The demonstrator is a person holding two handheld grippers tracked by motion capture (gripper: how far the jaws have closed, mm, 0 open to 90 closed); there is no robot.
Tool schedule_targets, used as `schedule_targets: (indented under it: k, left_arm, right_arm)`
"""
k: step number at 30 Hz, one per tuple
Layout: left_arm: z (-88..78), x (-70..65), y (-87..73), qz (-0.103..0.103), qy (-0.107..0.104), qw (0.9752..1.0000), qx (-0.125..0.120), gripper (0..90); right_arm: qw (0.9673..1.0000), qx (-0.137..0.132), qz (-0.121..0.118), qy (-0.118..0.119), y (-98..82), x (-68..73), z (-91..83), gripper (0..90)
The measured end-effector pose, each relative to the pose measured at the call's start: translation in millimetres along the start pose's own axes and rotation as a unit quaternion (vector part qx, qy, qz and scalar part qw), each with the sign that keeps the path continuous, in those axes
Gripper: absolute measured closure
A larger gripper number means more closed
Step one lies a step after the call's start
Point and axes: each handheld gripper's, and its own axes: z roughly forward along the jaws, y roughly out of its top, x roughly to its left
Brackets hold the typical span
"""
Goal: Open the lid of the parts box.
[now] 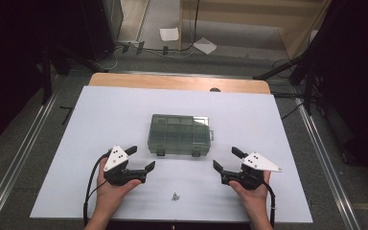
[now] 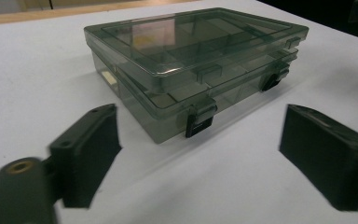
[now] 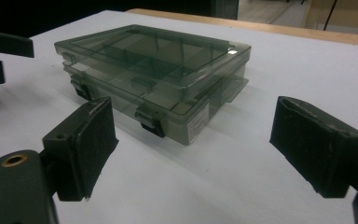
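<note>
The clear compartment box (image 1: pixel 180 135) sits shut mid-table on the white sheet (image 1: pixel 100 120), latches (image 2: pixel 199 122) facing the person. It looks like light, stiff, slick plastic, so squeezing the lid probably just slips; the two front latches or the side edges seem the better spots. The left gripper (image 1: pixel 140 159) and right gripper (image 1: pixel 225 160) hover just in front of it, one off each front corner, not touching. Both sets of jaws stand wide with nothing between them. A few small screws (image 1: pixel 175 196) lie nearer the person.
</note>
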Motion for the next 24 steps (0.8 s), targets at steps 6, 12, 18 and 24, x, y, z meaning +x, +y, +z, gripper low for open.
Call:
schedule_targets:
  k: [6,12,18,24]
  left_arm:
    - [6.6,-5.1,-0.9,-0.002,0.015,0.9995,0.027,36.5]
    - [9.3,-6.8,-1.0,-0.009,0.000,0.9993,0.035,66.7]
    - [15.5,-5.2,0.9,-0.018,0.004,0.9980,0.061,82.9]
    - [21.9,-1.2,8.3,-0.026,0.008,0.9969,0.074,89.5]
  right_arm:
    - [0.9995,0.029,-0.011,-0.011,-0.4,13.0,10.6,40.5]
    - [0.9980,0.060,-0.002,0.016,-3.7,14.9,18.2,68.7]
    - [0.9963,0.086,-0.002,0.005,-5.2,14.9,31.5,89.6]
    - [0.9948,0.100,0.015,0.006,-0.3,9.1,41.0,90.0]
